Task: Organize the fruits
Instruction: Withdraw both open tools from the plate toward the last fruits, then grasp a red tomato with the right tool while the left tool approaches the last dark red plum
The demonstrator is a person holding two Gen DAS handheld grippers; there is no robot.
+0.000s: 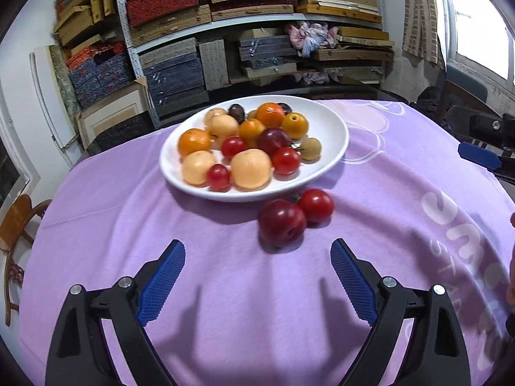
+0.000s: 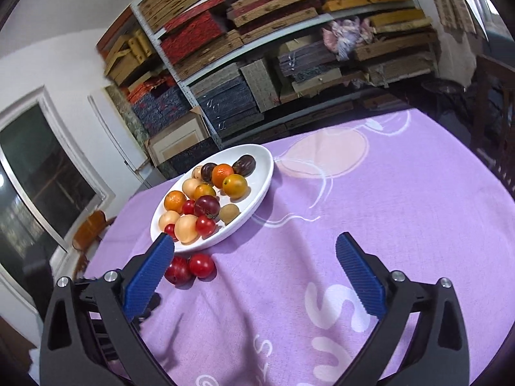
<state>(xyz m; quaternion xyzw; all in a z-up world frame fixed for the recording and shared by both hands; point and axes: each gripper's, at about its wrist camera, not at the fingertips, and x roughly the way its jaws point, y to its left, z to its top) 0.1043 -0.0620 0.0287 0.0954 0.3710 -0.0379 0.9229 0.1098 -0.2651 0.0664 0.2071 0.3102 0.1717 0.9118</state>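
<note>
**Two strays beside the plate**

Both my tongs stand wide apart with nothing between them. My left gripper [image 1: 258, 262] hangs over the lilac tablecloth [image 1: 225, 289], aimed at the two fruits lying off the white plate [image 1: 334, 135]: a dark red plum [image 1: 281, 222] and a red tomato [image 1: 316, 205], touching each other, just beside the plate's near rim. My right gripper [image 2: 255, 251] hovers over bare cloth, well to the right of that pair.

Everything else is piled on the plate. I judge both strays light, round, smooth and apt to roll or squirt out. I would close gently across the plum's widest part, since it looks soft enough to bruise, and watch that the tomato is not nudged away.
</note>
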